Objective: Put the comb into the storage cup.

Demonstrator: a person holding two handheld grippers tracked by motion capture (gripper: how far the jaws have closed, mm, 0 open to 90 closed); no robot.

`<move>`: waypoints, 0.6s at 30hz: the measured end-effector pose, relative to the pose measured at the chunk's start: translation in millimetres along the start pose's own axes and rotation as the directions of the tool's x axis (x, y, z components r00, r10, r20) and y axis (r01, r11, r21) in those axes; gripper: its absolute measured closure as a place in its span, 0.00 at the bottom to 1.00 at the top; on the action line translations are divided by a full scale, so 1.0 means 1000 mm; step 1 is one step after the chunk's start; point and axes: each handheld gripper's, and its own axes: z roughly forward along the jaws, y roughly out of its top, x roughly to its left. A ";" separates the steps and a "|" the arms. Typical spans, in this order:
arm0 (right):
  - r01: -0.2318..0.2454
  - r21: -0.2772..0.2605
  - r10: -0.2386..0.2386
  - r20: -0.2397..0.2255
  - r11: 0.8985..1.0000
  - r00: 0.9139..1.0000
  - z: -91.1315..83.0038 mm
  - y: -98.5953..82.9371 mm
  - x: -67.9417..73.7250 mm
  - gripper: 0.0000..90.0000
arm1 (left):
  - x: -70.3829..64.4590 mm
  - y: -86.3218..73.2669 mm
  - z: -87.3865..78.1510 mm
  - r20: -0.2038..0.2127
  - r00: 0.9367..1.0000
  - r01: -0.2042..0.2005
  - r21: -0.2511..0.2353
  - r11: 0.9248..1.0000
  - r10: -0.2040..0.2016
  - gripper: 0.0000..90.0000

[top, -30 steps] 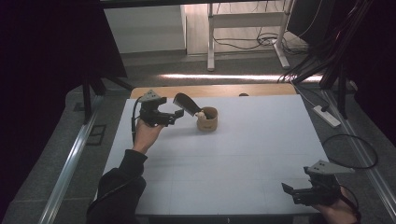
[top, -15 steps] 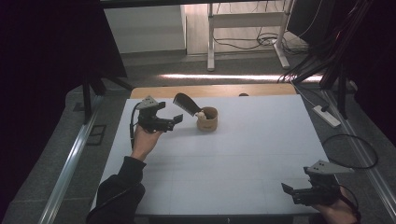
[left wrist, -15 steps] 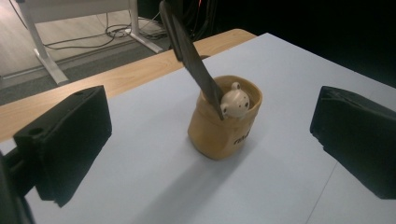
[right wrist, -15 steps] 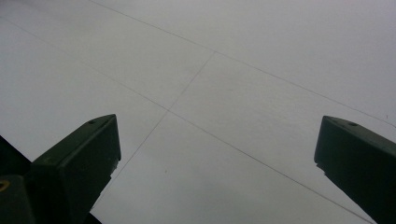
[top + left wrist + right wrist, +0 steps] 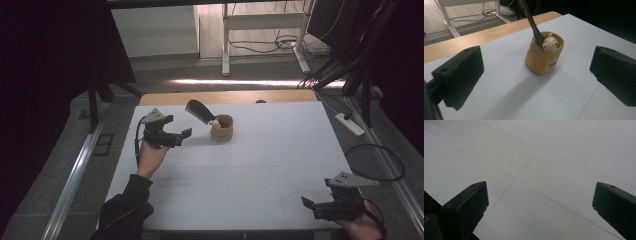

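A tan ceramic cup [image 5: 221, 128] [image 5: 544, 55] with a small bear figure [image 5: 549, 43] at its rim stands at the back middle of the white table [image 5: 250, 165]. A dark spatula-like utensil [image 5: 199, 110] [image 5: 531, 21] leans out of it toward the left. My left gripper [image 5: 181, 136] [image 5: 536, 77] is held open just left of the cup, apart from it, jaws wide with nothing between them. My right gripper [image 5: 309, 206] [image 5: 540, 205] is open near the table's front right corner, over bare table.
A wooden strip [image 5: 225, 96] runs along the table's far edge. A metal rail [image 5: 75, 175] lies on the floor at the left. A power strip [image 5: 348, 124] and a looped cable [image 5: 375, 162] lie on the floor at the right. A white desk frame [image 5: 260, 25] stands behind.
My left gripper has drawn back from the cup, moving left and toward the person; it stays open. The right gripper has not moved.
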 end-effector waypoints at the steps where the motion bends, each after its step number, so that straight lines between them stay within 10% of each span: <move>1: 0.000 0.000 0.000 0.000 1.000 1.000 0.000 0.000 0.000 0.01 | 0.000 -0.001 -0.001 0.001 1.000 0.002 0.001 1.000 -0.002 0.00; 18: -0.002 -0.004 0.002 -0.003 1.000 1.000 0.000 0.000 0.000 0.01 | -0.008 -0.014 -0.019 -0.009 1.000 0.018 0.024 1.000 -0.017 0.00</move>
